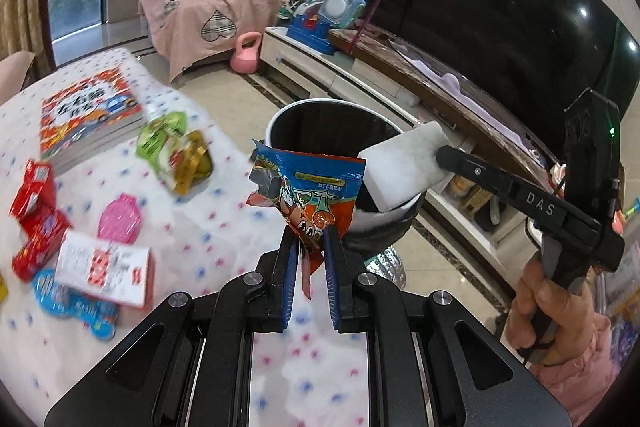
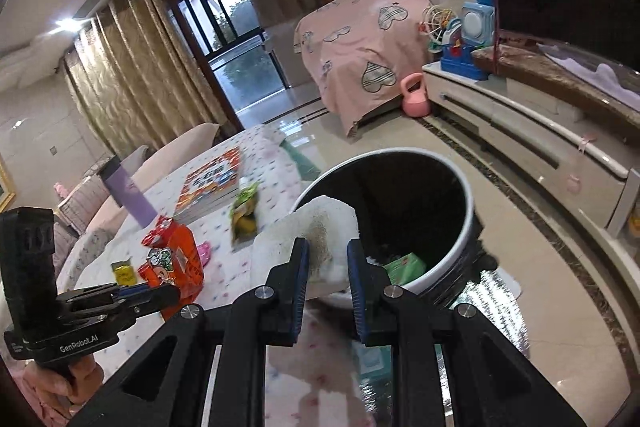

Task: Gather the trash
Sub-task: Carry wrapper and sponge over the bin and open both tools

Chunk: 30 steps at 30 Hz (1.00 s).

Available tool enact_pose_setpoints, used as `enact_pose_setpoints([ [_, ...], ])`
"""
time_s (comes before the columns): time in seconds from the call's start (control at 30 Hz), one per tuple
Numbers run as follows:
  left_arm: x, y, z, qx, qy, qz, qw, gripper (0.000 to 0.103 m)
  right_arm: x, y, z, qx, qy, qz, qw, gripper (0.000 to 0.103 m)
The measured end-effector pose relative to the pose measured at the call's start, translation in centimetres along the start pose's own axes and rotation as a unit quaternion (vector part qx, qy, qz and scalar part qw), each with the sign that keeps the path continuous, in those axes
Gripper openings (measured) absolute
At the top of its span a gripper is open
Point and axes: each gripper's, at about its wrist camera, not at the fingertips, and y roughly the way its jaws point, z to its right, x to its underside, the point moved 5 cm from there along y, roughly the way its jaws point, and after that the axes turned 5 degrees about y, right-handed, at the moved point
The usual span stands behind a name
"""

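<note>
**Wrapper and sponge held at the bin**

While I hold both tools near the bin, my left gripper pinches the bottom edge of a crinkly snack wrapper, its blue pads closed on the foil so the torn, glossy sheet stands up in front of the bin's mouth. From this left view my right hand wraps the black handle low at the right, and the long black fingers reach up and left to a white sponge, a soft rectangular block lying over the bin's near rim. The bin is round, white outside and lined in black. To the left lies a table under a dotted cloth, with a book, a green snack bag and red packets.

In the right view my right gripper clamps the sponge between its blue pads; the block shows a brownish, gritty patch on its face and sits tilted against the bin's white rim. Something green rests inside the bin. My left gripper comes in level from the lower left, holding the orange-red wrapper over the table.
</note>
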Motion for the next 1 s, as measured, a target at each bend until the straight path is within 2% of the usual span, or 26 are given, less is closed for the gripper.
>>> enact_pose_setpoints([
  [0.43, -4.2, 5.5, 2.7, -0.002, 0.038, -0.021, 0.9991, 0.012, -2.8, 1.6, 4.1, 0.037, 0.002, 0.002, 0.999, 0.02],
  [0.83, -5.0, 9.3, 2.6, -0.003, 0.041, -0.047, 0.998, 0.014, -3.4, 3.5, 5.6, 0.053, -0.006, -0.013, 0.998, 0.021],
  [0.93, -5.1, 9.8, 2.5, -0.006, 0.037, -0.052, 0.998, 0.02, -3.4, 4.1, 5.9, 0.054, -0.004, -0.018, 0.998, 0.023],
  [1.0, -5.1, 10.2, 2.4, -0.008, 0.033, -0.059, 0.9977, 0.043, -3.5, 4.3, 6.2, 0.054, -0.001, -0.02, 0.998, 0.027],
])
